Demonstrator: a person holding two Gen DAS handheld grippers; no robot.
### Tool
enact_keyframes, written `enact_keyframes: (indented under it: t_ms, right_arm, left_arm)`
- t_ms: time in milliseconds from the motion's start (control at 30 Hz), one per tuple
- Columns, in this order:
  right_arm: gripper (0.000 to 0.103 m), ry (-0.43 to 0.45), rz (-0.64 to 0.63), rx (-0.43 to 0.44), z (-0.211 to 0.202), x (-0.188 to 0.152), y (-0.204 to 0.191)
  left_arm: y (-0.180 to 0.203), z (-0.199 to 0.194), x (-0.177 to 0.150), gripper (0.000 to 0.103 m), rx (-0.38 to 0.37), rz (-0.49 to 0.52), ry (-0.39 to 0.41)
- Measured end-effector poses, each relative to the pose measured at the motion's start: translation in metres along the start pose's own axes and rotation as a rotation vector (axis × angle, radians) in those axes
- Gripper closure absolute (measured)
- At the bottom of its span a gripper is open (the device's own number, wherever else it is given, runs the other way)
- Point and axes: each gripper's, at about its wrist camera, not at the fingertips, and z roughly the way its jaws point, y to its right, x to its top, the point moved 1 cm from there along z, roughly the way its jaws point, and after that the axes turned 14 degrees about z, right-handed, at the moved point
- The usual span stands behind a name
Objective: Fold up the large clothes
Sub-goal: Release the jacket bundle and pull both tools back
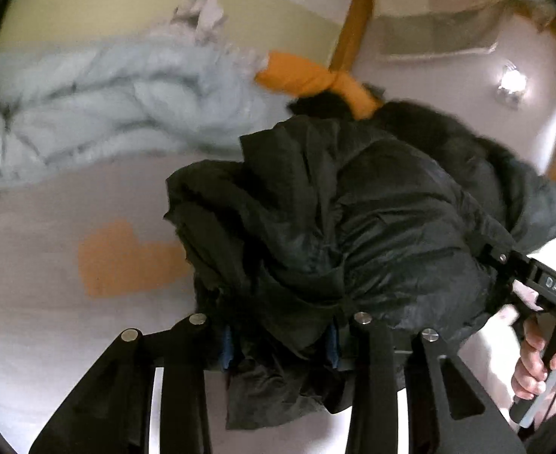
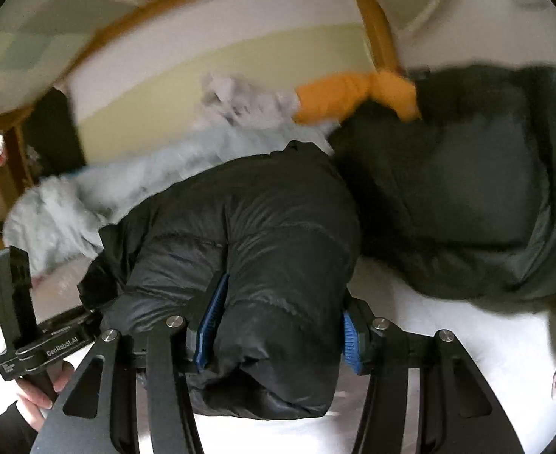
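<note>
A black puffy jacket is held bunched above the white bed. My left gripper is shut on a fold of the jacket, which hangs down between the blue pads. In the right wrist view my right gripper is shut on a thick padded part of the same jacket, with the blue pads pressed into both sides. The right gripper also shows in the left wrist view at the jacket's right edge, and the left one in the right wrist view at the lower left.
A pale blue duvet lies piled at the back of the bed. An orange garment lies beside it. A dark green coat lies on the bed at the right. A wooden bed frame and a wall stand behind.
</note>
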Motion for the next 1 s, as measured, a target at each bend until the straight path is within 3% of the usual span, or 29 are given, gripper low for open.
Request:
enact_keyframes:
  t_ms: [133, 200, 267, 367, 433, 533, 633, 733, 833, 1000]
  right_arm:
    - [0.048, -0.037, -0.032, -0.039, 0.019, -0.018, 0.029]
    - [0.047, -0.048, -0.014, -0.031, 0.019, -0.022, 0.036]
    - [0.045, -0.076, 0.028, -0.033, 0.023, -0.025, 0.043]
    - [0.039, -0.087, 0.041, -0.035, 0.026, -0.028, 0.047]
    - [0.037, -0.090, 0.042, -0.035, 0.026, -0.032, 0.047]
    - [0.023, -0.067, 0.026, -0.077, 0.026, -0.036, 0.043]
    - [0.018, -0.009, 0.002, -0.113, 0.015, -0.036, 0.036]
    - [0.017, 0.071, -0.023, -0.161, -0.004, -0.041, 0.031]
    - [0.010, 0.160, -0.044, -0.187, -0.029, -0.047, 0.024]
    - [0.000, 0.304, -0.097, -0.175, -0.074, -0.058, 0.005]
  left_arm:
    - [0.004, 0.019, -0.011, 0.061, 0.004, -0.039, 0.011]
    - [0.005, 0.022, -0.013, 0.049, 0.015, -0.052, -0.012]
    - [0.001, 0.029, -0.015, 0.022, 0.030, -0.090, -0.055]
    - [-0.010, 0.029, -0.023, 0.003, 0.042, -0.164, -0.105]
    - [-0.018, 0.030, -0.032, 0.000, -0.008, -0.241, -0.139]
    - [-0.022, 0.027, -0.041, 0.000, -0.043, -0.310, -0.160]
    - [-0.006, 0.003, -0.036, 0.001, 0.041, -0.202, -0.089]
    - [0.009, -0.028, -0.027, 0.001, 0.150, -0.125, 0.044]
    - [0.010, -0.059, -0.019, 0.001, 0.203, -0.130, 0.150]
    - [0.028, -0.102, -0.009, 0.001, 0.307, 0.040, 0.256]
